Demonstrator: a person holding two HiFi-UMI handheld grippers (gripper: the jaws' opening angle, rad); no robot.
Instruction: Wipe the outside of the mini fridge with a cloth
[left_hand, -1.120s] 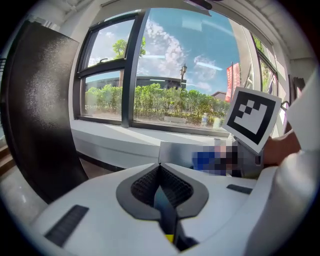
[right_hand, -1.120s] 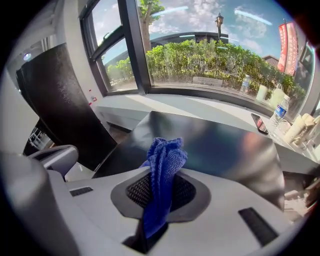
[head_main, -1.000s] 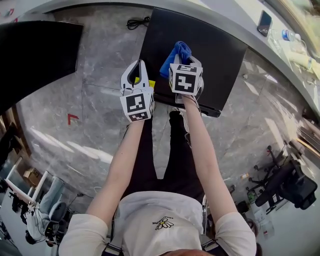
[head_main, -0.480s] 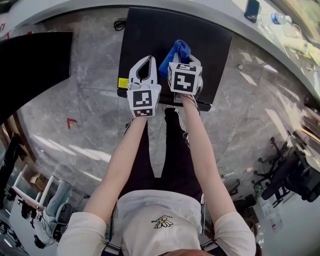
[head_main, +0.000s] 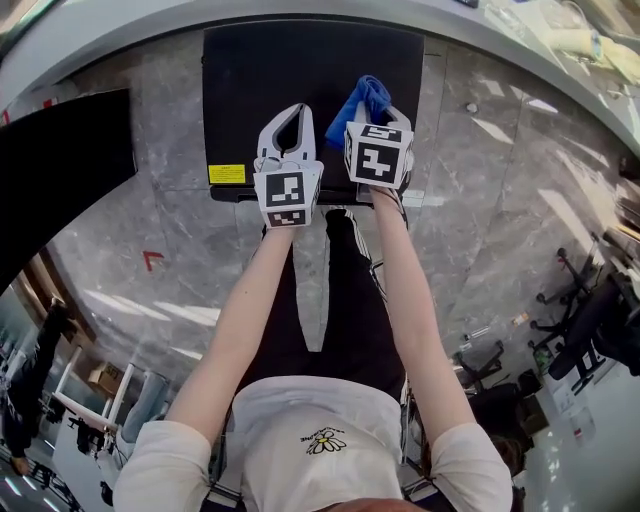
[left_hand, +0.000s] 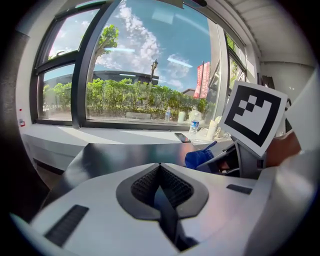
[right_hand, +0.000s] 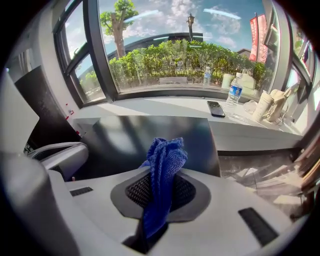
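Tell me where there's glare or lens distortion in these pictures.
Head view: fisheye curves the floor, which carries bright glare streaks. Left gripper view: window frames bow, corners vignette dark. Right gripper view: daylight sheen on the mini fridge top; the cloth is sharp.

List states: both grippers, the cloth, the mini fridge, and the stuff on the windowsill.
left gripper: shut, nothing between the jaws
right gripper: shut on the blue cloth
blue cloth: bunched, clamped, sticking up past the jaws
mini fridge: upright, door looks shut
water bottle: upright on the windowsill
phone: lying flat on the windowsill, screen dark
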